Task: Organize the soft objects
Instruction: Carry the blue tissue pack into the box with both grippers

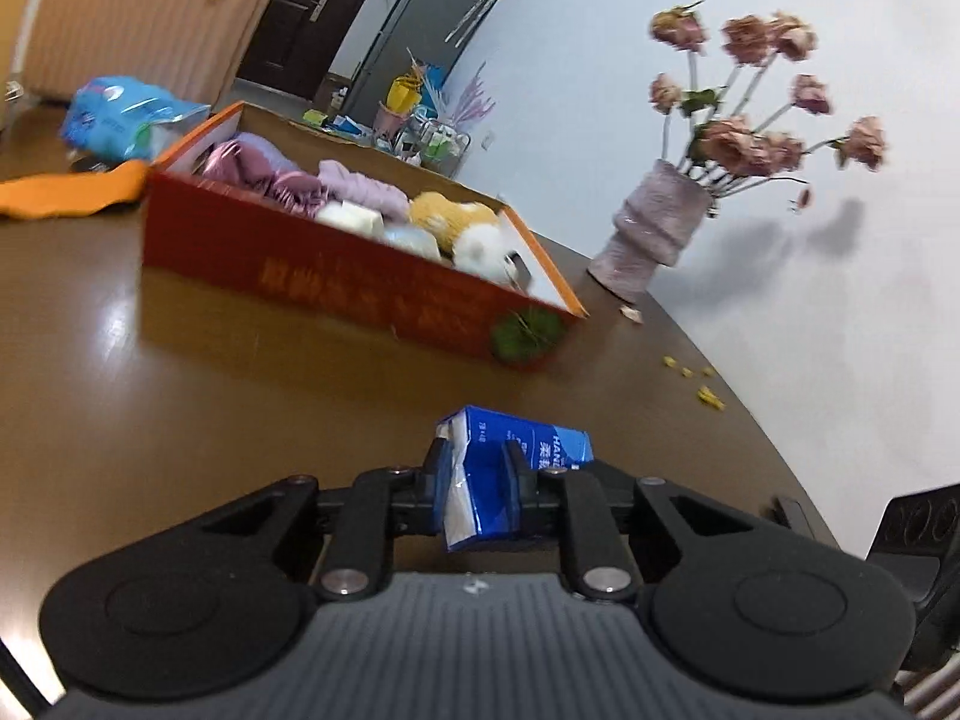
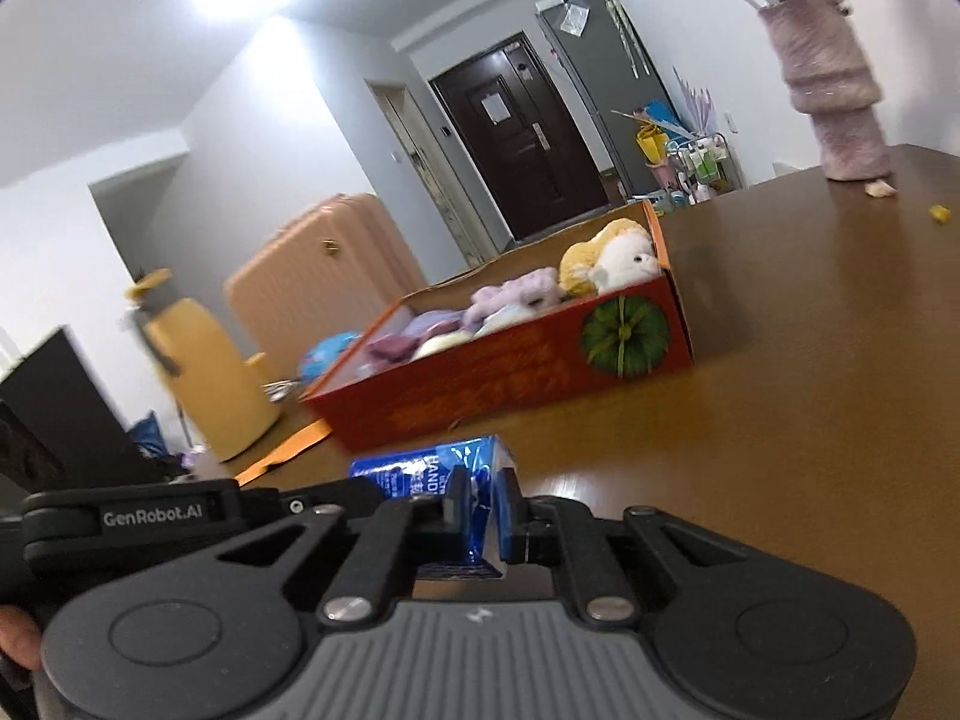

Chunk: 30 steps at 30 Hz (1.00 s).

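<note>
The gripper body (image 2: 153, 517), at lower left of the right wrist view, carries the white marking "GenRobot.AI". The blue tissue pack (image 2: 441, 471), at lower centre, shows the white letters "HAND" in both views; adjacent smaller print is illegible. Gold characters on the red box (image 1: 336, 288) side are blurred and unreadable.

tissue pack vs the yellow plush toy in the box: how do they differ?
The tissue pack is blue, glossy and boxy; the plush toy is yellow and white, fuzzy and rounded. The pack is outside the red box, clamped by both the left gripper and right gripper; the toy lies inside, untouched. Both are soft.
</note>
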Each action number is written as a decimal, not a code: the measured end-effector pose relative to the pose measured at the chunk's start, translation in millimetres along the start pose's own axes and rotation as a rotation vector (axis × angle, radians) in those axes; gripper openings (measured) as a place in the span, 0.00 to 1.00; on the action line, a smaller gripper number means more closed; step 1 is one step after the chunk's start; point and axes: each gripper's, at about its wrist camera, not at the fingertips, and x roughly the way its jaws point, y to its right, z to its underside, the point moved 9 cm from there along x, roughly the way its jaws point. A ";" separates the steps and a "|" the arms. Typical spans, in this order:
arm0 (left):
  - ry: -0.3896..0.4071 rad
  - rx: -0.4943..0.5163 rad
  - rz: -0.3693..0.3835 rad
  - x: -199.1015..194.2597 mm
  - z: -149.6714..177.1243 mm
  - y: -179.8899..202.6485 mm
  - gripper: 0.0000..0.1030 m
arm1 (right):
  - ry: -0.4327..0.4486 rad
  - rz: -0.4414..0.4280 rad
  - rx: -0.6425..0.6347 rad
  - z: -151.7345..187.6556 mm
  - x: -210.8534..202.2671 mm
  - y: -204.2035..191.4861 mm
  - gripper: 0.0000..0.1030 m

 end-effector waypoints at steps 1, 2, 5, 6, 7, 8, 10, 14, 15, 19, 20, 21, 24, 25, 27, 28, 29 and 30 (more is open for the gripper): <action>0.000 0.004 -0.002 -9.0 9.9 4.4 0.17 | -0.007 -0.001 0.006 9.0 -12.3 -3.2 0.08; -0.006 0.006 -0.005 -14.0 17.1 8.1 0.17 | -0.013 0.006 0.010 16.4 -21.8 -5.2 0.08; -0.011 0.021 0.005 -22.7 25.4 19.0 0.17 | 0.001 0.022 0.010 21.8 -39.9 -6.4 0.08; -0.009 0.017 0.012 -24.4 24.8 20.9 0.17 | 0.012 0.021 0.007 18.9 -44.2 -6.7 0.08; 0.000 0.014 0.022 -26.9 22.9 23.7 0.17 | 0.023 0.016 0.007 15.2 -48.0 -7.2 0.08; 0.007 0.015 0.029 -28.1 20.7 25.7 0.17 | 0.031 0.015 0.002 13.0 -50.3 -8.3 0.08; 0.019 0.022 0.038 -28.0 14.5 29.4 0.17 | 0.049 0.012 -0.005 7.3 -54.1 -9.5 0.08; 0.043 0.054 0.045 -15.2 -21.5 37.3 0.17 | 0.071 0.013 -0.028 -19.0 -44.9 -10.8 0.08; 0.054 0.065 0.048 -10.1 -38.0 40.5 0.17 | 0.084 0.014 -0.048 -33.2 -39.4 -11.5 0.08; 0.083 0.083 0.048 29.9 -118.0 44.2 0.17 | 0.121 0.017 -0.097 -107.3 4.3 -10.8 0.08; 0.069 0.067 0.043 47.8 -137.5 40.4 0.17 | 0.114 0.026 -0.107 -124.2 21.8 -8.2 0.08; 0.055 0.064 0.040 64.8 -153.0 36.8 0.17 | 0.104 0.034 -0.100 -138.0 38.5 -3.9 0.08; 0.002 0.028 0.025 119.5 -188.3 14.4 0.17 | 0.045 0.066 -0.064 -172.9 100.8 18.0 0.08; -0.022 0.016 0.021 140.1 -195.5 3.0 0.17 | 0.021 0.080 -0.046 -180.2 121.8 27.2 0.08; -0.062 -0.012 -0.002 173.3 -199.2 -20.6 0.17 | -0.038 0.112 -0.041 -187.1 163.1 43.1 0.08; -0.089 -0.034 -0.024 189.9 -197.4 -33.0 0.18 | -0.078 0.122 -0.032 -186.4 184.3 51.0 0.08; -0.118 -0.038 -0.045 206.4 -194.4 -43.3 0.18 | -0.110 0.138 -0.035 -184.0 199.7 56.1 0.08; -0.138 -0.050 -0.064 218.4 -191.8 -51.7 0.19 | -0.144 0.164 -0.054 -180.7 217.4 61.0 0.08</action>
